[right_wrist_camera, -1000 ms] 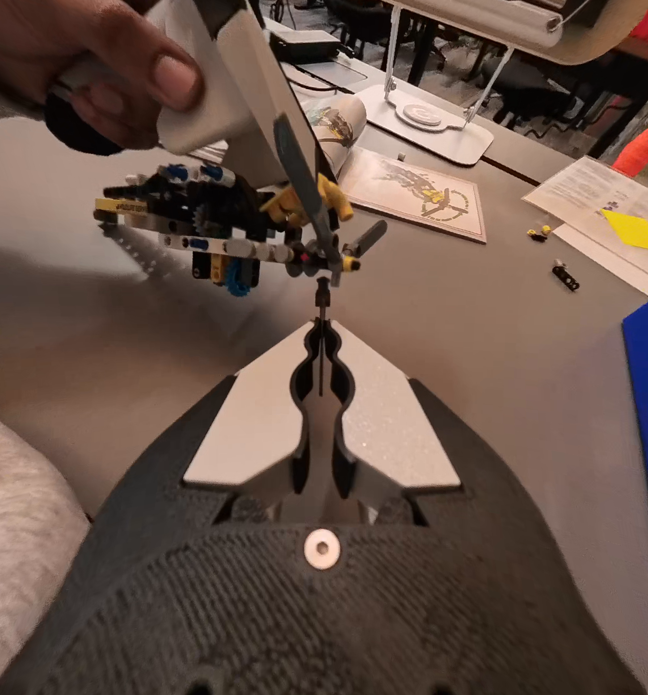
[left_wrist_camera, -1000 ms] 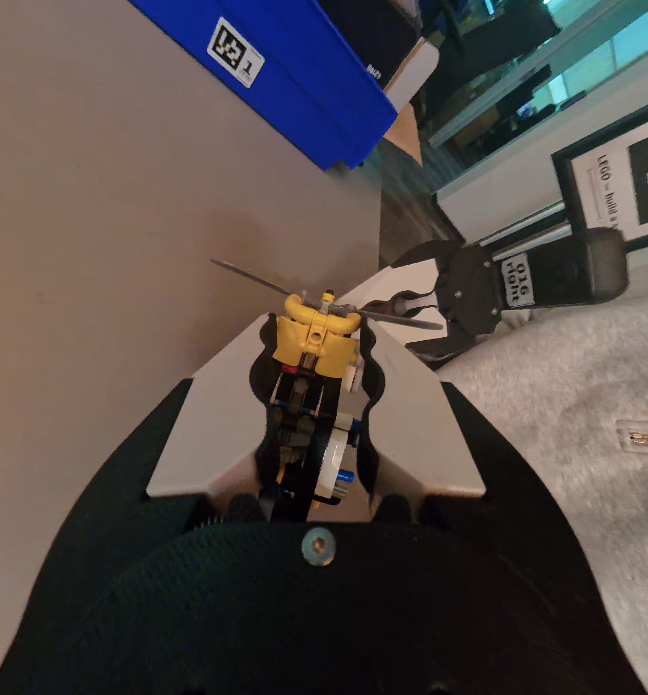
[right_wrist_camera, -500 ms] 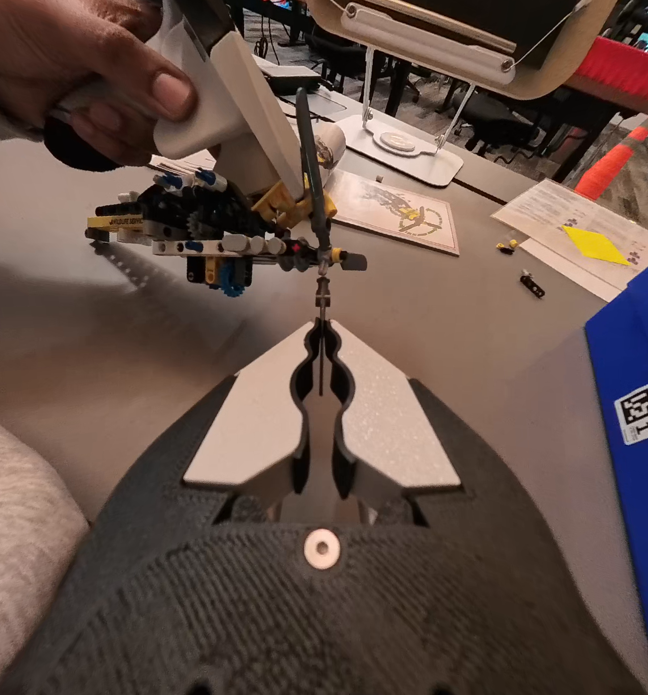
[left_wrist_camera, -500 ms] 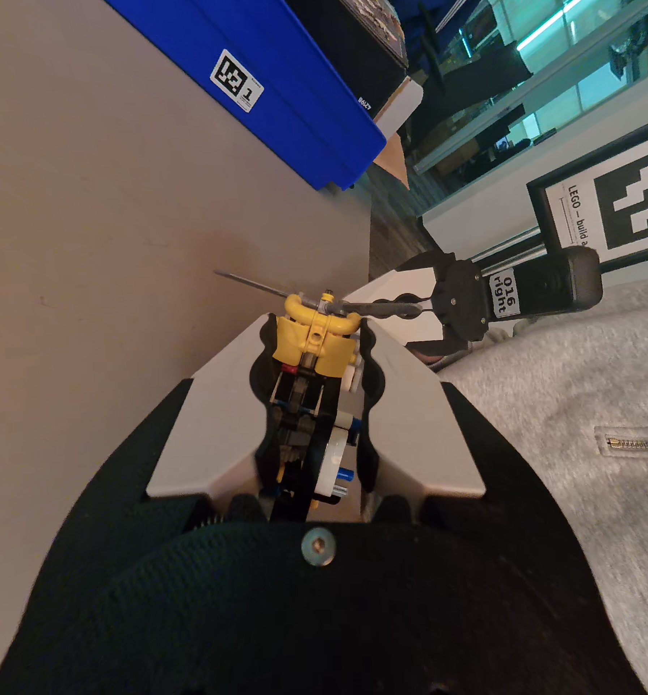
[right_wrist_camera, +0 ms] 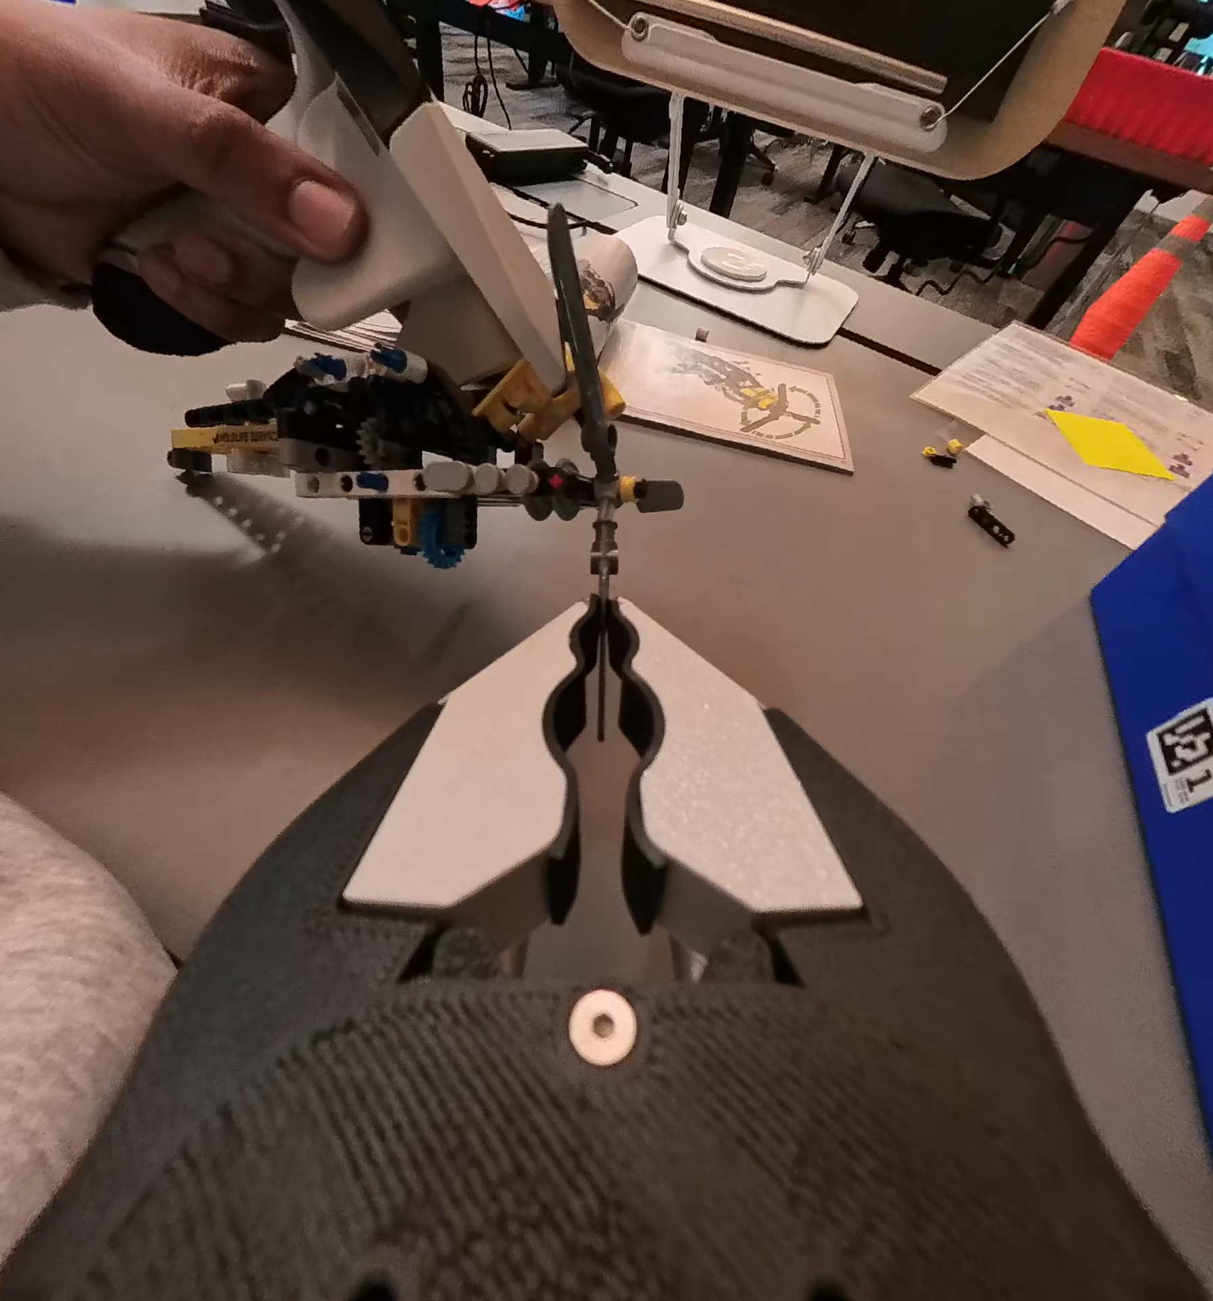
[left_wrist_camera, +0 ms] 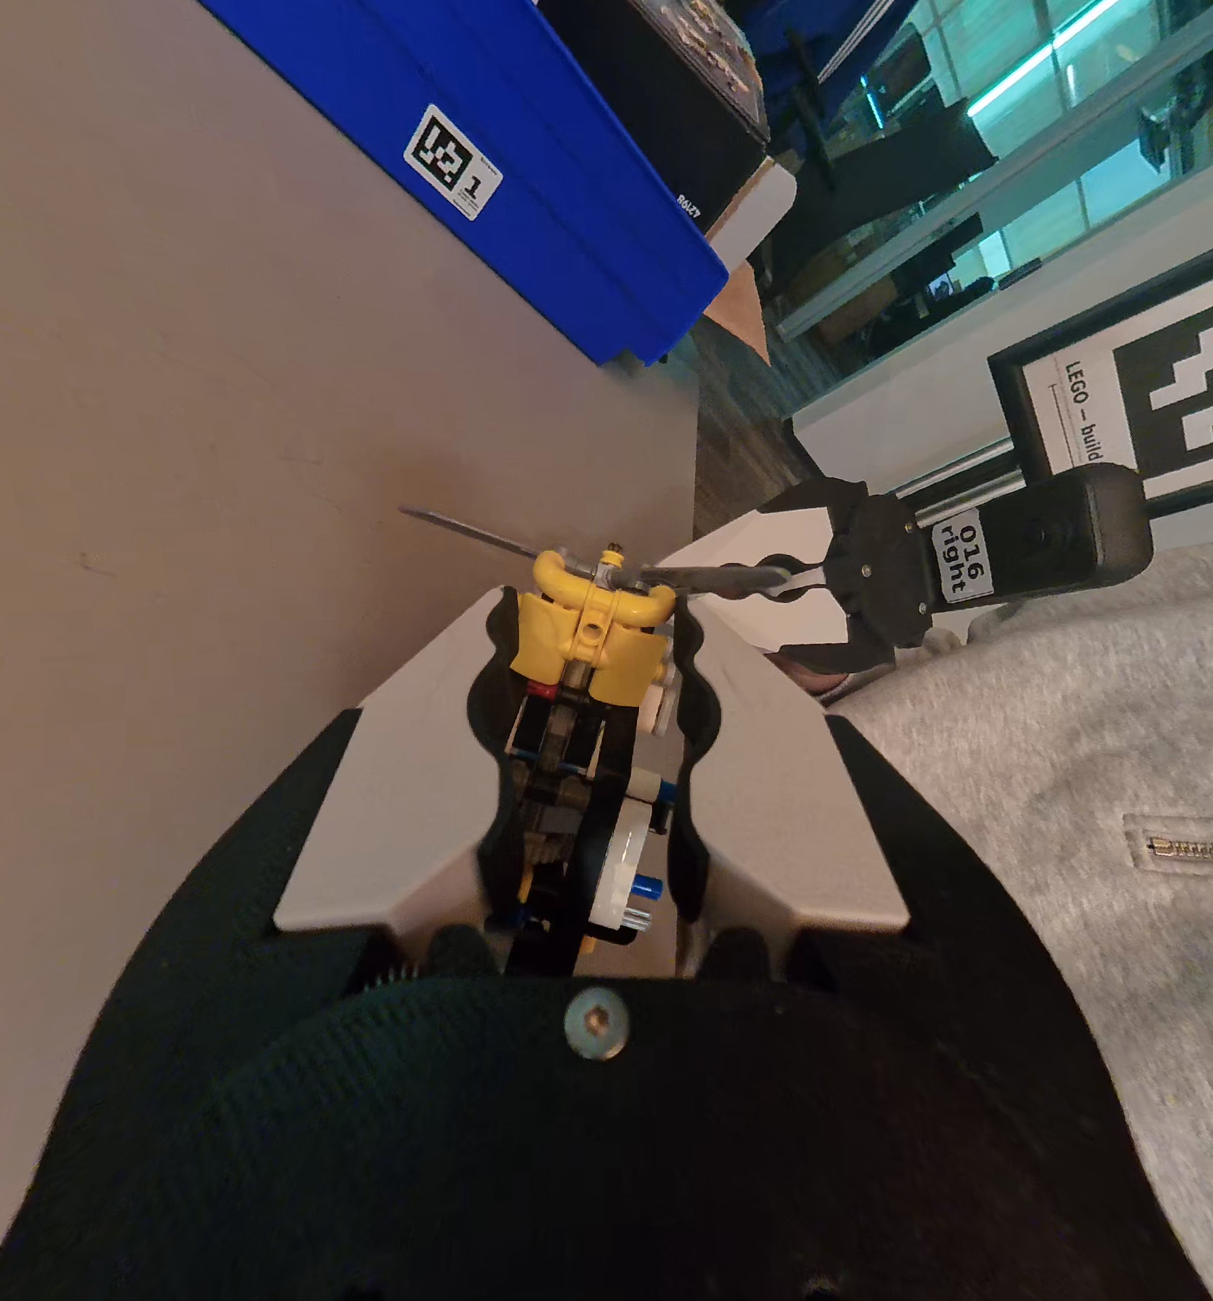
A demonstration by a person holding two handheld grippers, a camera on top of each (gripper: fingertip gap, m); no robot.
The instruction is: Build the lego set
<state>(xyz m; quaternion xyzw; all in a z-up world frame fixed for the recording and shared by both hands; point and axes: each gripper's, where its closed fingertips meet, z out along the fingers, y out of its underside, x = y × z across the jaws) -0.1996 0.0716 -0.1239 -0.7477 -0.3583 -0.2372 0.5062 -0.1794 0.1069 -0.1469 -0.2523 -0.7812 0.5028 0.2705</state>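
A yellow, black and white lego helicopter model is held above the grey table. My left gripper is shut on its body. In the right wrist view, a hand holds the left gripper at the upper left, with the model hanging level below it. My right gripper is shut on the tip of a thin grey rotor blade, seen edge-on. Another blade stands upright from the hub. In the left wrist view the right gripper pinches that blade on the right.
A blue bin stands on the right; it also shows in the left wrist view. An instruction booklet, paper sheets, small loose pieces and a white stand lie beyond. The table edge is near.
The model has turned level and the rotor has swung, so the upper blade now stands more upright. Both grippers keep their grips.
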